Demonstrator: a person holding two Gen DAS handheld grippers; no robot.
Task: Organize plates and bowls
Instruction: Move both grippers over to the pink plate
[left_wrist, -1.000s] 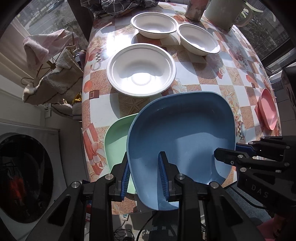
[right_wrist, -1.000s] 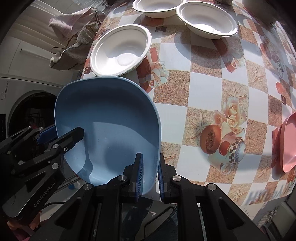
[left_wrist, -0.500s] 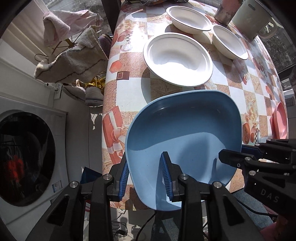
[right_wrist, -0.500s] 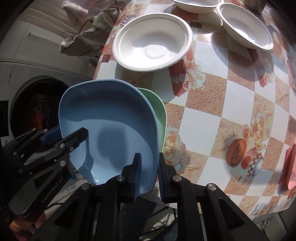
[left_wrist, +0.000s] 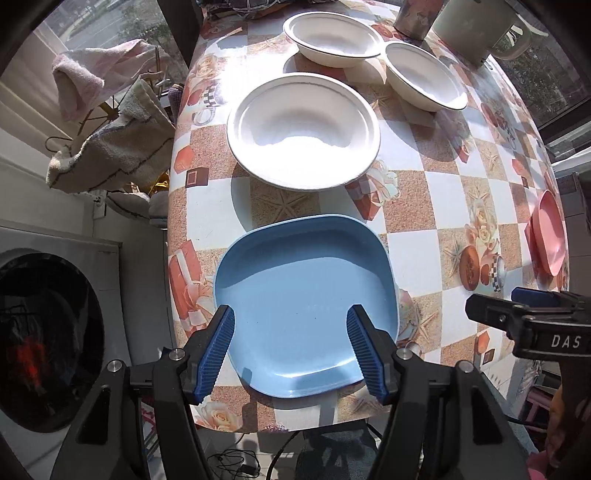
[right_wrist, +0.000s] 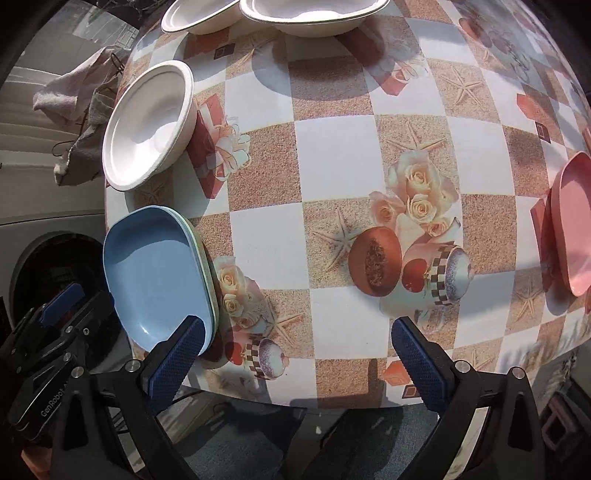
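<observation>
At the near left edge of the table, a pale blue, rounded-square plastic plate (left_wrist: 306, 306) is seen lying flat, nested on a pale green plate (right_wrist: 205, 266) of the same shape, of which only a thin rim shows in the right wrist view. The left gripper (left_wrist: 295, 349) is held pointing down over the blue plate's near edge; its jaws have just been opening, and the ribbed blue pads now stand apart with the plate between them but unpressed, so the plate is released. Just beyond, a wide white bowl (left_wrist: 303, 129) of what looks like moulded paper pulp is set on the checked, shell-and-rose patterned tablecloth (left_wrist: 417, 206), and two smaller white bowls with dark rims (left_wrist: 332, 37) (left_wrist: 424, 74) are placed near each other at the far end. Further right, the right gripper (right_wrist: 301, 352) is seen over bare tablecloth, its jaws having just been opened wide, with nothing between them. At the far right edge, a pink plate (right_wrist: 574, 221) of the same rounded shape is left well apart from the stack.

The plastic plates are judged light, stiff and smooth, likely to slide on the glossy cloth; a pinch across the raised rim seems best. The white bowls are judged very light and somewhat crushable, so a gentle rim grip is advised.
</observation>
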